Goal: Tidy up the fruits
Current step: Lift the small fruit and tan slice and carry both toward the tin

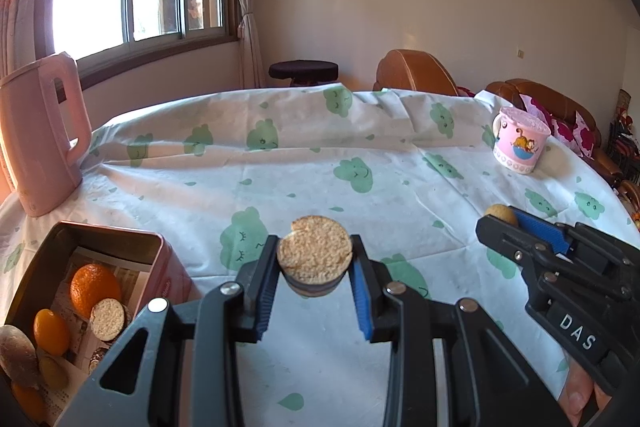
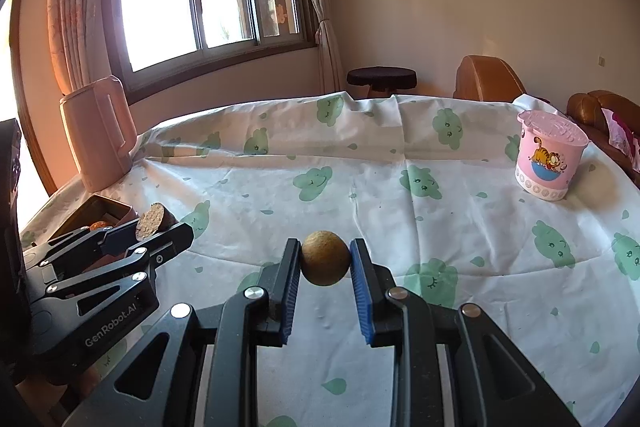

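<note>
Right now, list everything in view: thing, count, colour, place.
Halved fruit with grainy tan cut face: one, between left gripper's fingers.
Small round brownish fruit: one, between right gripper's fingers.
Pink metal tin: one, left table edge, holding oranges and another cut half.
Pink plastic jug: one, far left.
Pink cartoon cup: one, far right.
White tablecloth with green clouds: one, covering table.
Left gripper: black, blue pads.
Right gripper: same.

White tablecloth (image 1: 312,163) with green clouds; pink jug (image 1: 40,135); pink cartoon cup (image 1: 518,141).
</note>
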The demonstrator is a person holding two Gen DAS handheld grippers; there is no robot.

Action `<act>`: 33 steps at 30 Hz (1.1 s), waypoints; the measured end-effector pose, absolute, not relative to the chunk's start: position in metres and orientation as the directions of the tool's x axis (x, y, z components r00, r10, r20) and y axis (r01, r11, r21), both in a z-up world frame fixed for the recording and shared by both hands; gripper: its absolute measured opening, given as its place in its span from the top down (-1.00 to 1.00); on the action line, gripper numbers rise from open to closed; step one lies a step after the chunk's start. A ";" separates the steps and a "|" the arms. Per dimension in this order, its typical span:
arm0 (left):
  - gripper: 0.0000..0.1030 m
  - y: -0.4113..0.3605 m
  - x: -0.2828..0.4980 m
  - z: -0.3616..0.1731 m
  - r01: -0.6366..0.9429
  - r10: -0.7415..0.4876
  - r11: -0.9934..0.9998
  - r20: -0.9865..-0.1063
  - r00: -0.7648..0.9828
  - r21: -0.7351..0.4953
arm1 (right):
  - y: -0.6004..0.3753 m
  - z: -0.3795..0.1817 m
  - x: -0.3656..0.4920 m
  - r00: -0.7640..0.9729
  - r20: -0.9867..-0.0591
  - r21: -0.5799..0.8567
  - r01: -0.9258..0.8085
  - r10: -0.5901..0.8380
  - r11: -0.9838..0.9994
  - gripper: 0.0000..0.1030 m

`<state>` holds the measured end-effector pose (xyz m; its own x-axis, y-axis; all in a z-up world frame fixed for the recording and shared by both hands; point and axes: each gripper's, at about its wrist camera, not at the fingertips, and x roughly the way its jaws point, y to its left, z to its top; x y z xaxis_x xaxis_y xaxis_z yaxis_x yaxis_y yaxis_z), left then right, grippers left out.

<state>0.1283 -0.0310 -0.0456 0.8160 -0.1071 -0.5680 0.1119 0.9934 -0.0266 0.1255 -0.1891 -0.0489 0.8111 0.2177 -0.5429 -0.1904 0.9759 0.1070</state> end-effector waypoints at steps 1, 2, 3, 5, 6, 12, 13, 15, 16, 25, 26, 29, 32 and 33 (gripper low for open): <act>0.32 -0.031 0.128 -0.045 0.112 -0.106 0.993 -0.564 0.819 -0.025 | -0.189 -0.049 0.125 0.813 -0.540 0.107 -0.190 0.218 0.976 0.48; 0.32 -0.031 0.127 -0.045 0.111 -0.105 0.994 -0.561 0.821 -0.023 | -0.189 -0.048 0.125 0.814 -0.538 0.107 -0.190 0.217 0.976 0.48; 0.32 -0.031 0.127 -0.044 0.111 -0.104 0.994 -0.559 0.823 -0.022 | -0.189 -0.048 0.124 0.816 -0.537 0.105 -0.189 0.216 0.976 0.48; 0.32 -0.031 0.126 -0.044 0.110 -0.103 0.994 -0.555 0.826 -0.021 | -0.189 -0.048 0.123 0.818 -0.534 0.103 -0.188 0.214 0.977 0.48; 0.32 -0.031 0.125 -0.044 0.108 -0.102 0.994 -0.552 0.828 -0.020 | -0.189 -0.048 0.123 0.818 -0.533 0.103 -0.188 0.214 0.977 0.48; 0.32 -0.031 0.121 -0.041 0.102 -0.094 0.995 -0.532 0.841 -0.014 | -0.190 -0.047 0.122 0.827 -0.522 0.100 -0.186 0.211 0.977 0.48; 0.32 -0.031 0.121 -0.041 0.101 -0.093 0.995 -0.528 0.844 -0.013 | -0.190 -0.046 0.121 0.828 -0.519 0.099 -0.186 0.211 0.977 0.48; 0.32 -0.031 0.119 -0.040 0.100 -0.091 0.995 -0.523 0.848 -0.012 | -0.189 -0.046 0.120 0.831 -0.515 0.097 -0.186 0.209 0.978 0.48; 0.32 -0.031 0.118 -0.040 0.099 -0.090 0.995 -0.520 0.850 -0.011 | -0.189 -0.046 0.120 0.832 -0.514 0.096 -0.185 0.208 0.978 0.48; 0.32 -0.030 0.113 -0.037 0.091 -0.084 0.996 -0.491 0.867 -0.009 | -0.189 -0.044 0.116 0.847 -0.494 0.085 -0.180 0.199 0.980 0.48; 0.32 -0.030 0.112 -0.037 0.090 -0.083 0.996 -0.486 0.870 -0.008 | -0.189 -0.043 0.115 0.849 -0.491 0.083 -0.179 0.197 0.980 0.48; 0.32 -0.030 0.109 -0.035 0.087 -0.079 0.996 -0.473 0.877 -0.006 | -0.190 -0.042 0.113 0.855 -0.481 0.079 -0.177 0.193 0.981 0.48; 0.32 -0.030 0.107 -0.034 0.086 -0.077 0.996 -0.463 0.883 -0.002 | -0.189 -0.042 0.112 0.860 -0.473 0.076 -0.176 0.191 0.981 0.48; 0.32 -0.030 0.106 -0.034 0.086 -0.077 0.996 -0.460 0.885 -0.002 | -0.189 -0.041 0.112 0.861 -0.472 0.074 -0.176 0.190 0.982 0.48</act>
<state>0.1061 -0.0300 -0.0340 0.8845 -0.0769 -0.4601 0.0858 0.9963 -0.0016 0.1116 -0.1890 -0.0415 0.8611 0.1898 -0.4718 -0.1759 0.9816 0.0739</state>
